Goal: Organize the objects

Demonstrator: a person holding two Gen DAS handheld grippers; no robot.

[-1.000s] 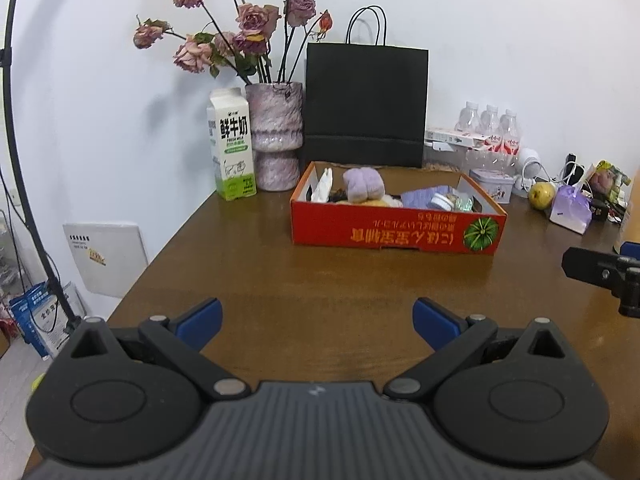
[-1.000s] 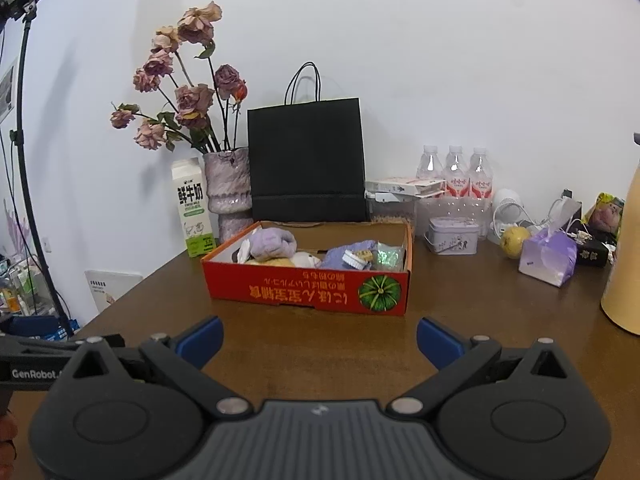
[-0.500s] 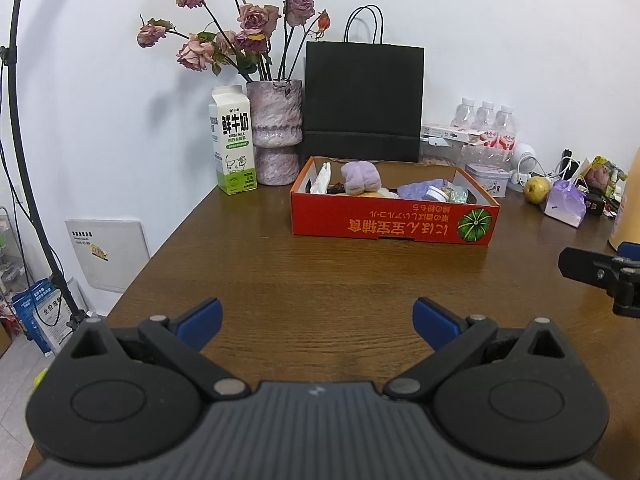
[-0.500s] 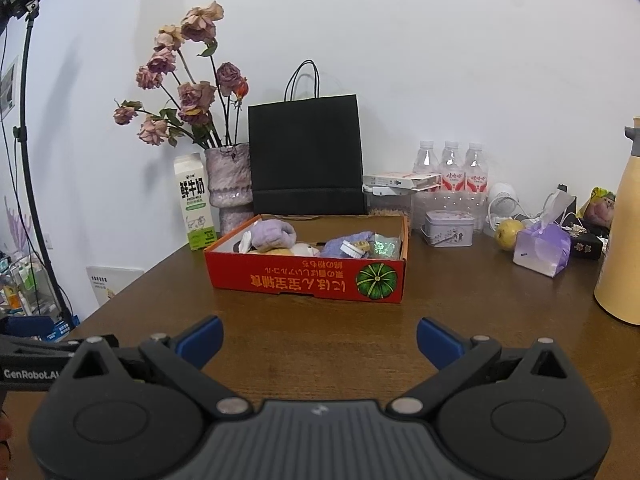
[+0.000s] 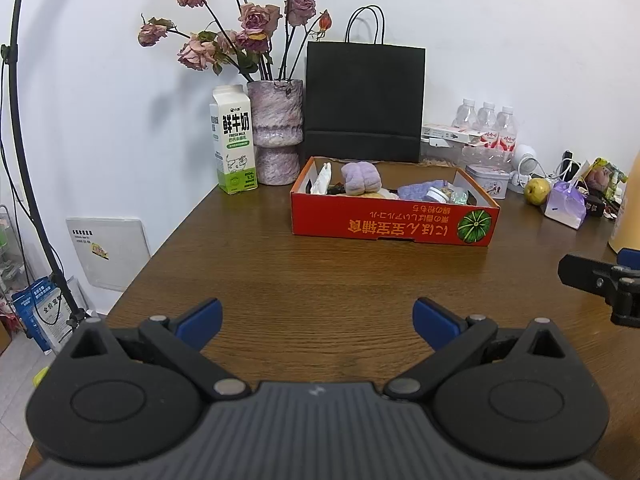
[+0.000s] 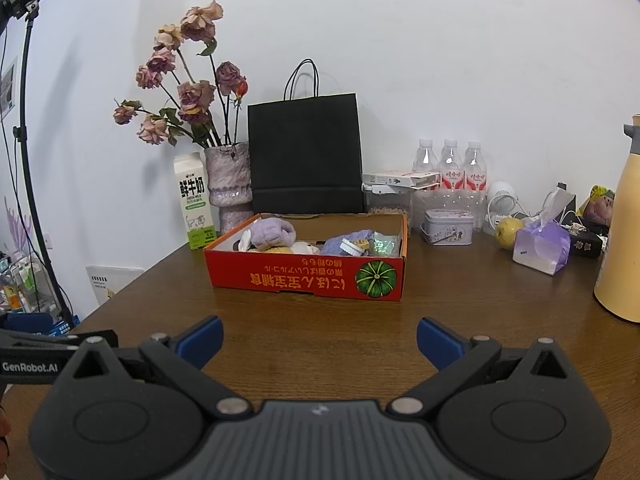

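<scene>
I have both tools hovering low over the near part of the brown wooden table (image 5: 320,272), and neither is holding anything. The left tool (image 5: 317,320) has its blue-tipped fingers spread wide, with bare wood between them. The right tool (image 6: 319,340) is spread just as wide and also empty.

The shallow red cardboard box with a green pumpkin print (image 5: 394,222) sits toward the far side of the table, well apart from both tools. Inside it I see a lilac rolled cloth (image 5: 360,178) at the left, a white packet (image 5: 321,179) against the left wall, and a small round white-lidded jar (image 5: 436,195) further right.

Behind the box stand a green-and-white milk carton (image 5: 234,140), a mottled pink vase of dried roses (image 5: 275,130) and a black paper bag with handles (image 5: 364,102).

My left camera shows the right tool's black side coming in at the right edge, and the floor and a white panel (image 5: 108,252) below the table's left edge. My right camera shows what the left cuts off: a tall cream-yellow jug (image 6: 622,236) at the far right, a purple tissue pack (image 6: 542,248), a yellow-green fruit (image 6: 507,232) and a small tin (image 6: 448,227).
</scene>
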